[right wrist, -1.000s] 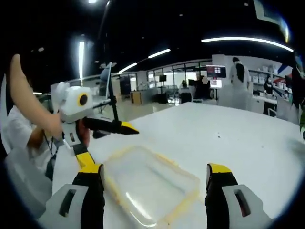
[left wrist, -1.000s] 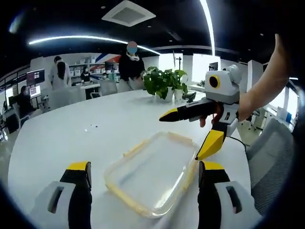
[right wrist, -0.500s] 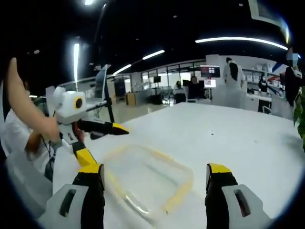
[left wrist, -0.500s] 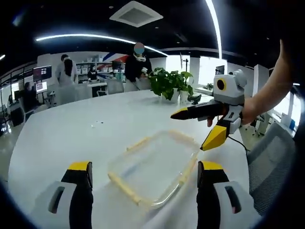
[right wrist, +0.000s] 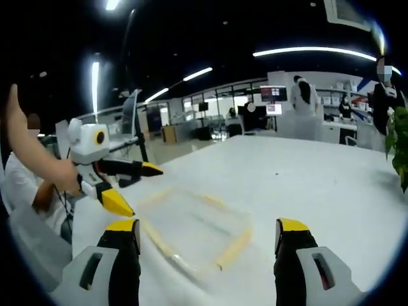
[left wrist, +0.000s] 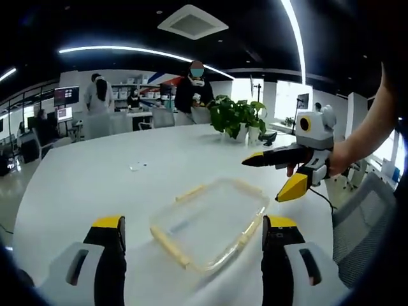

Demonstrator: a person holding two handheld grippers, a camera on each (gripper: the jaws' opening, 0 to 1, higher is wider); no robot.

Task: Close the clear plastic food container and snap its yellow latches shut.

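Note:
The clear plastic container [left wrist: 210, 223] lies flat on the white table [left wrist: 89, 185], with yellow latches along its edges; whether they are snapped down I cannot tell. My left gripper [left wrist: 193, 233] is open, its jaws wide on either side of the container's near end, above it and apart from it. From the right, my right gripper [left wrist: 268, 178] hangs open over the container's far right corner. In the right gripper view the container [right wrist: 194, 226] lies ahead between the open jaws of my right gripper [right wrist: 205, 231], and my left gripper [right wrist: 141, 190] comes in from the left, open.
A potted plant [left wrist: 236, 115] stands at the table's far edge, with a small scrap [left wrist: 137, 167] on the table to its left. People stand at desks behind [left wrist: 194, 89]. A grey chair [left wrist: 363, 217] sits at the right. A hand and white sleeve [right wrist: 29, 182] hold the left gripper.
Both grippers have pulled back and up from the container, which now looks smaller and farther off in both views. Both stay open; the container has not moved on the table.

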